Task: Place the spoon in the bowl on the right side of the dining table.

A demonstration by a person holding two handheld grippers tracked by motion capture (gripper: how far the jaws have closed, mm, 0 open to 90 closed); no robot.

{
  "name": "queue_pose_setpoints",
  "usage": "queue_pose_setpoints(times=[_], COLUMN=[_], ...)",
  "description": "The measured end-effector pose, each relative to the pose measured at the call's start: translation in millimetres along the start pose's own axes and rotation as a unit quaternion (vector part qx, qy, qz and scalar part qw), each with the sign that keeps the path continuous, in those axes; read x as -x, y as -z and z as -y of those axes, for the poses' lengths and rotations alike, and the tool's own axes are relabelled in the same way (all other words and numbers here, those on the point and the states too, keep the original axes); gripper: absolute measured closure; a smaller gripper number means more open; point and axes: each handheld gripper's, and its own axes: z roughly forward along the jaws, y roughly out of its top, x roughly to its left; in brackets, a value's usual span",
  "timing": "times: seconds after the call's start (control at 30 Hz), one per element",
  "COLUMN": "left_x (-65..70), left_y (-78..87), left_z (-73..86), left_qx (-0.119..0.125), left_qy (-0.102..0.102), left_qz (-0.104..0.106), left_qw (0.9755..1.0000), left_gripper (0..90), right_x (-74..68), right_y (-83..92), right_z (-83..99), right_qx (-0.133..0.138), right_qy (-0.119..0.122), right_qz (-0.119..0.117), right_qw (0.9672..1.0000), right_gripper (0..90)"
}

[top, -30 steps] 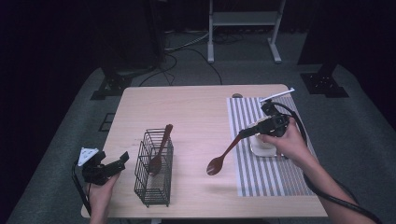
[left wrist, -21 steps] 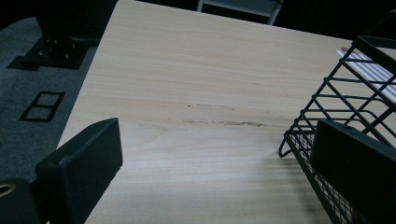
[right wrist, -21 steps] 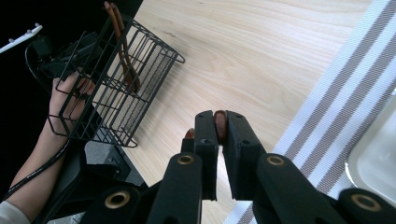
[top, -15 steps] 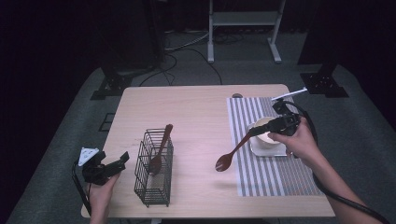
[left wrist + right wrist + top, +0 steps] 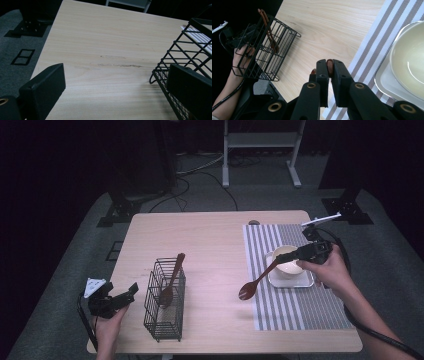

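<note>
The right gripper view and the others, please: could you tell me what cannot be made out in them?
- Right gripper view: the held spoon is mostly hidden by the right gripper; its bowl cannot be seen.
- Left gripper view: the wire basket is cut off by the right edge; its contents are hidden.
- High view: the small dark thing at the placemat's far corner is too small to identify.

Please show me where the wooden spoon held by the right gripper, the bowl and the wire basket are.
wooden spoon (image 5: 247, 290), high view, on its round head.
bowl (image 5: 287, 258), high view, on its inside.
wire basket (image 5: 162, 322), high view, on its front wall.
</note>
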Motion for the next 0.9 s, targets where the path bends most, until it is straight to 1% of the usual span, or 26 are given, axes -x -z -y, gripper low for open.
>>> queue_pose_setpoints(times=[0.1,0.23,0.53,0.9], left_x=[0.2,0.1,0.3,0.3], left_y=[-0.2,-0.2,-0.5,-0.6], left_z=[0.1,0.1,0.2,0.3], left_qx=[0.001,0.001,0.000,0.000], left_qy=[0.000,-0.001,-0.001,-0.001], left_qz=[0.000,-0.001,-0.001,-0.002], left_qw=[1.0000,1.0000,1.0000,1.0000], left_gripper=[1.7,1.6,1.6,1.7], right_x=[1.6,6.1,15.6,32.1], right_y=[2.0,7.7,25.1,43.5], right_z=[0.4,1.3,3.4,8.1], right_qx=[0.002,0.006,0.024,0.042], right_qy=[-0.001,-0.009,-0.017,-0.038], right_qz=[0.001,0.005,0.016,0.029], right_qw=[1.0000,0.9999,0.9994,0.9980], right_gripper=[83.3,83.3,83.3,83.3])
